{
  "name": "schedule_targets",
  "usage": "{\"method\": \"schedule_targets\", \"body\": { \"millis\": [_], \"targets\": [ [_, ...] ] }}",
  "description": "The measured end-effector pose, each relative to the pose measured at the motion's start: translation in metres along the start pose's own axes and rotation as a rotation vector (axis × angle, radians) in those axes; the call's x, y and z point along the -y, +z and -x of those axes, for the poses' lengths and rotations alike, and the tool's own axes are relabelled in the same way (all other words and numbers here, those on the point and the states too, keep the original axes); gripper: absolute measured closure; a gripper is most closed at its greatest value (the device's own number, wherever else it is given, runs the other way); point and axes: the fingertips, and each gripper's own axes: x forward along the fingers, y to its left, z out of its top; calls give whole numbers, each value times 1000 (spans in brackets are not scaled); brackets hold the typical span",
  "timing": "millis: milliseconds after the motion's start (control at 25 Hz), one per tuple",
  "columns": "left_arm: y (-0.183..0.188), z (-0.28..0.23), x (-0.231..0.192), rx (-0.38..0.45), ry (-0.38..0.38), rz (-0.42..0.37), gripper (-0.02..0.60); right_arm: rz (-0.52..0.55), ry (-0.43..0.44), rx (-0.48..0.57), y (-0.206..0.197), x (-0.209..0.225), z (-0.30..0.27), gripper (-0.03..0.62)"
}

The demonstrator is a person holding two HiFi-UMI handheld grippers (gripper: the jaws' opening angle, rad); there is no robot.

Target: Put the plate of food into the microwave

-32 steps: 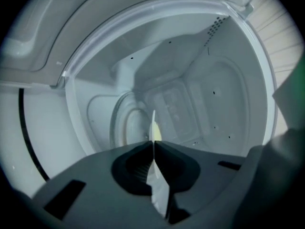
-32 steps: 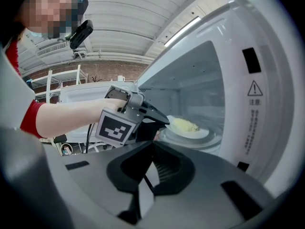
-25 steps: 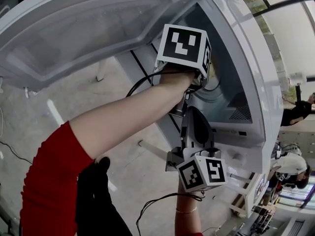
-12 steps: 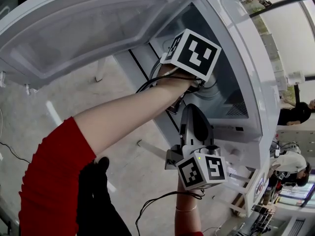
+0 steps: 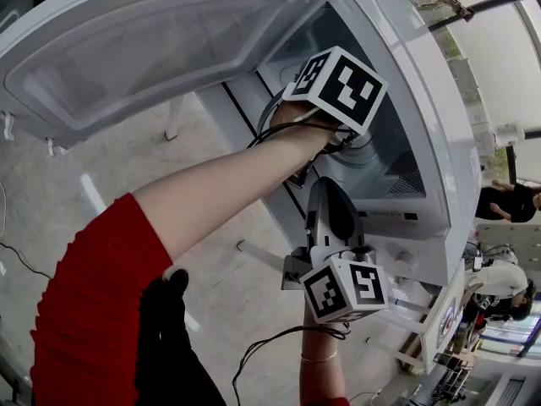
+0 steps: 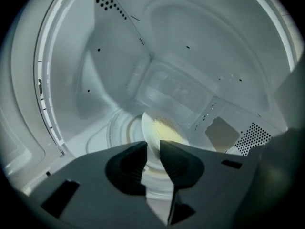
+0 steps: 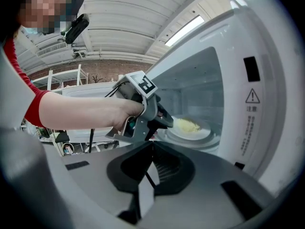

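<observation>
A white microwave stands with its door swung wide open. Inside, a white plate with yellow food rests low over the glass turntable. My left gripper reaches into the cavity, and its jaws pinch the near rim of the plate. From the right gripper view, the left gripper sits at the plate's left edge. My right gripper hangs outside, below the opening, shut with nothing in it. In the head view its body points toward the microwave.
The cavity's back wall and a perforated vent lie just beyond the plate. The door frame with a warning label rises at the right. Cables trail from both grippers over a grey floor. People stand at the far right.
The left gripper has pushed a little deeper into the microwave and twisted, so its marker cube has turned. The right gripper has barely shifted.
</observation>
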Motion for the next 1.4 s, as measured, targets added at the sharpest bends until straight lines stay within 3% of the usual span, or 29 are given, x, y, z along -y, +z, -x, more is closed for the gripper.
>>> {"method": "schedule_targets", "body": {
  "millis": [680, 920, 1240, 1400],
  "targets": [
    [1, -2, 2, 41, 103, -223, 477, -15, 2, -10, -4, 4, 0, 580],
    [-2, -2, 2, 55, 178, -397, 474, -20, 3, -16, -8, 4, 0, 579],
    [-2, -2, 3, 61, 159, -376, 476, -29, -3, -23, -13, 6, 2, 580],
    [7, 7, 2, 125, 126, -338, 535, -25, -9, -18, -14, 7, 5, 580]
  ]
}}
